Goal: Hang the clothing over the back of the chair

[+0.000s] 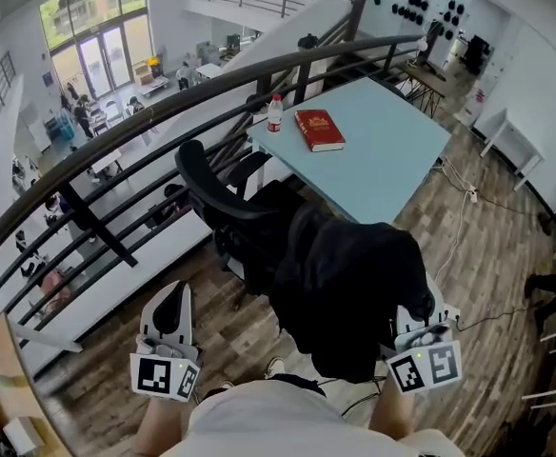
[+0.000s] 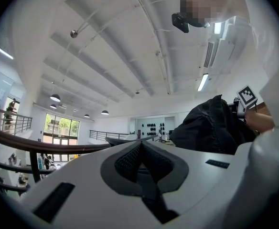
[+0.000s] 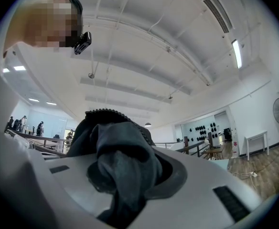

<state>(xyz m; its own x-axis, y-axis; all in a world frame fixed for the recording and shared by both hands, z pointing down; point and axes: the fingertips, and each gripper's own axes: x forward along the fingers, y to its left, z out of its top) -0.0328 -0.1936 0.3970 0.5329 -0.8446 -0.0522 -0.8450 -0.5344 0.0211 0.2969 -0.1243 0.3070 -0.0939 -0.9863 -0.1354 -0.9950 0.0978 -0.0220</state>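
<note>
**Head view.** The right gripper (image 1: 419,343) grasps a black garment (image 1: 349,279), which hangs from it in a bunched mass. The garment is carried in the air and is not draped over anything. In the picture it overlaps the seat side of a black office chair (image 1: 223,203); contact between the two cannot be determined. The curved chair back stands to the left of the garment, bare. The left gripper (image 1: 171,298) is at the lower left, well apart from the garment, with nothing in it. Behind the chair stands a light blue table (image 1: 392,155) bearing a red book (image 1: 319,129) and a bottle with a red cap (image 1: 275,113). A dark railing (image 1: 116,136) runs across the frame behind the chair. The floor (image 1: 230,336) is wood plank.

**Left gripper view.** The left gripper (image 2: 140,149) has its jaws closed together, pad against pad, on nothing. The black garment (image 2: 211,125) shows at the right, below the marker cube (image 2: 247,96) of the other gripper.

**Right gripper view.** The right gripper (image 3: 130,173) has its jaws clenched on a fold of dark fabric (the garment (image 3: 112,140)), which bulges up between and over them.
</note>
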